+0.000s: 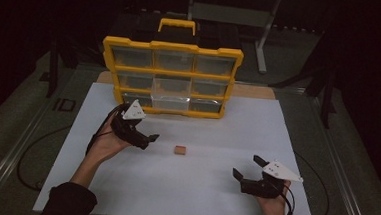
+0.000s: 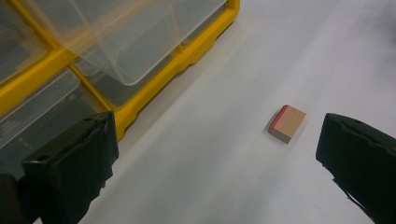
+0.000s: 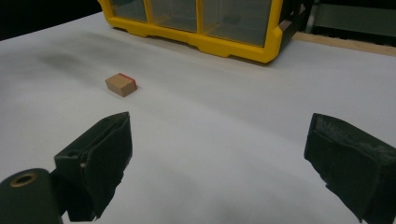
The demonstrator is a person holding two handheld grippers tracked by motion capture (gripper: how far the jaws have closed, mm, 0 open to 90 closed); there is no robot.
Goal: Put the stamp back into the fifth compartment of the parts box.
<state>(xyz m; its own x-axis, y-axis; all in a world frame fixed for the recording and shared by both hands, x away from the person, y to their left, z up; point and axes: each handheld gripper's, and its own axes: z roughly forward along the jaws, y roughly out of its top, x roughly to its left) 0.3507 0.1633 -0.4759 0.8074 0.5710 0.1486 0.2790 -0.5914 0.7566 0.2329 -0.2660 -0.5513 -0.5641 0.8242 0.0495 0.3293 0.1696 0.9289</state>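
The left gripper is seen left of centre in the high view, held in a hand above the white table, its jaws spread wide with nothing between them. In the left gripper view the same jaws rise at the lower left and right edges, and a small wooden block with a red edge is seen between them, right of centre, lying flat on the table and touched by neither jaw. In the high view the block lies just right of the left gripper, near the frame's centre. The right gripper is held at the lower right of the high view, jaws likewise spread and empty, well apart from the block. In the right gripper view the block appears at the upper left. Behind it, a yellow organiser with clear drawers stands in the upper middle of the high view; one bottom drawer is pulled out, as the left gripper view shows.
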